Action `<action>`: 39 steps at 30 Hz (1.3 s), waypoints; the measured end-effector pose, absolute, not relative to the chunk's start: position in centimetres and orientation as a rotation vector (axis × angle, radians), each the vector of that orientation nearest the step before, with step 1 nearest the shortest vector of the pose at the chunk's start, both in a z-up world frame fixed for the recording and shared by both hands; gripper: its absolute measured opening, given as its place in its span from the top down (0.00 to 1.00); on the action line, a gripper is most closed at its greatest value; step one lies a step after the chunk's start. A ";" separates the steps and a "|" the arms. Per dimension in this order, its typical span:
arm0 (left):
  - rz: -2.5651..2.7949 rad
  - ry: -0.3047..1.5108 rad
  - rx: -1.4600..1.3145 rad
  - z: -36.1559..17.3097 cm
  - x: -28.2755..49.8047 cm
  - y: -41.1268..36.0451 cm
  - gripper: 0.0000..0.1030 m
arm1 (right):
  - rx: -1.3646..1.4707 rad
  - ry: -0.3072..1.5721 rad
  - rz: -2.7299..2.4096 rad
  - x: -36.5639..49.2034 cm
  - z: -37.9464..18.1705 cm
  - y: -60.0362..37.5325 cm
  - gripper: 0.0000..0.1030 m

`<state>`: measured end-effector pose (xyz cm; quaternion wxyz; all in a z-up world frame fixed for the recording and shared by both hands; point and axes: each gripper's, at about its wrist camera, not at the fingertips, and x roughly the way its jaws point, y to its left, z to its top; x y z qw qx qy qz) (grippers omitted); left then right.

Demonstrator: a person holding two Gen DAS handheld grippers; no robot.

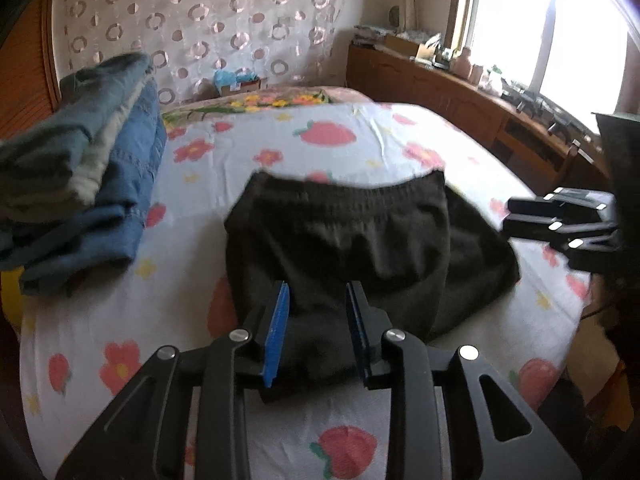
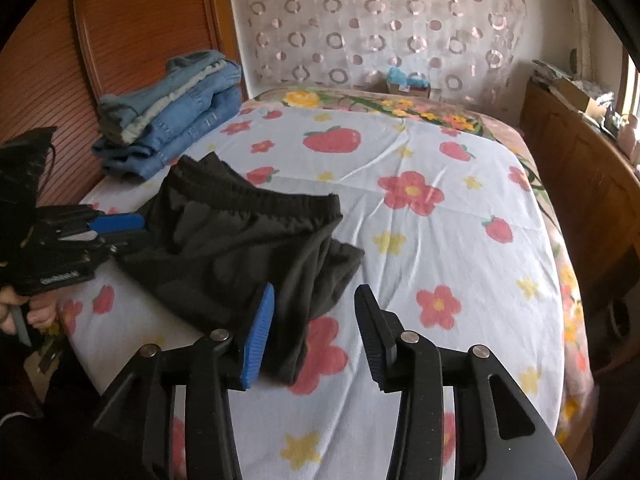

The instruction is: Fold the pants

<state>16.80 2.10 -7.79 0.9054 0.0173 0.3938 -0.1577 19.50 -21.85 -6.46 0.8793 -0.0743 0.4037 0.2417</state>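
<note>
Black pants (image 1: 340, 240) lay folded on the flowered bed sheet (image 1: 360, 148), beside a pile of jeans (image 1: 100, 168). My left claw (image 1: 318, 332) stood partly open over their near edge, gripping nothing. My right claw (image 2: 316, 332) was open and empty too.

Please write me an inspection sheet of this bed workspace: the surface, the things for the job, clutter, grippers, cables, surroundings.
Surface: bed sheet with flower and strawberry print, lightly creased.
Job's things: black pants lying partly folded on the sheet, waistband at the far side.
Clutter: stack of folded jeans on the sheet beyond the pants.
Grippers: left gripper open, pants fabric between the fingers, no clamp seen; right gripper open over the pants' edge.
Cables: nothing seen.
Surroundings: patterned curtain, wooden sideboard with small items, bright window.
</note>
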 end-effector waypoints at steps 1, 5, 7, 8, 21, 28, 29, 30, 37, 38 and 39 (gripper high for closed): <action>-0.333 0.807 0.034 -7.5 17.1 2.3 0.73 | -0.157 0.845 0.505 19.9 -6.5 -21.7 0.58; -0.336 0.815 0.046 -7.3 18.9 2.7 0.73 | -0.156 0.861 0.505 21.4 -6.9 -21.3 0.56; -0.345 0.831 0.046 -7.7 20.0 2.9 0.73 | -0.146 0.873 0.508 22.1 -7.3 -21.2 0.55; -0.353 0.835 0.047 -7.8 20.4 2.9 0.73 | -0.146 0.880 0.508 22.5 -7.5 -21.1 0.55; -0.395 0.890 0.095 -9.3 24.4 2.6 0.73 | -0.164 0.896 0.509 24.2 -9.6 -20.3 0.50; -0.416 0.843 0.080 -8.9 23.8 3.2 0.94 | -0.165 0.894 0.506 24.1 -9.6 -20.3 0.49; -0.411 0.828 0.063 -8.6 23.7 3.5 0.96 | -0.166 0.893 0.506 24.0 -9.6 -20.3 0.49; -0.402 0.815 0.050 -8.3 23.6 3.7 0.98 | -0.163 0.893 0.508 24.1 -9.6 -20.3 0.49; -0.345 0.810 0.011 -7.7 24.3 5.3 0.98 | -0.167 0.893 0.505 24.0 -9.6 -20.1 0.49; -0.348 0.812 0.015 -7.8 24.3 5.2 0.97 | -0.165 0.894 0.507 24.1 -9.7 -20.2 0.49; -0.344 0.811 0.018 -7.7 24.3 5.1 0.95 | -0.163 0.894 0.507 24.1 -9.7 -20.2 0.49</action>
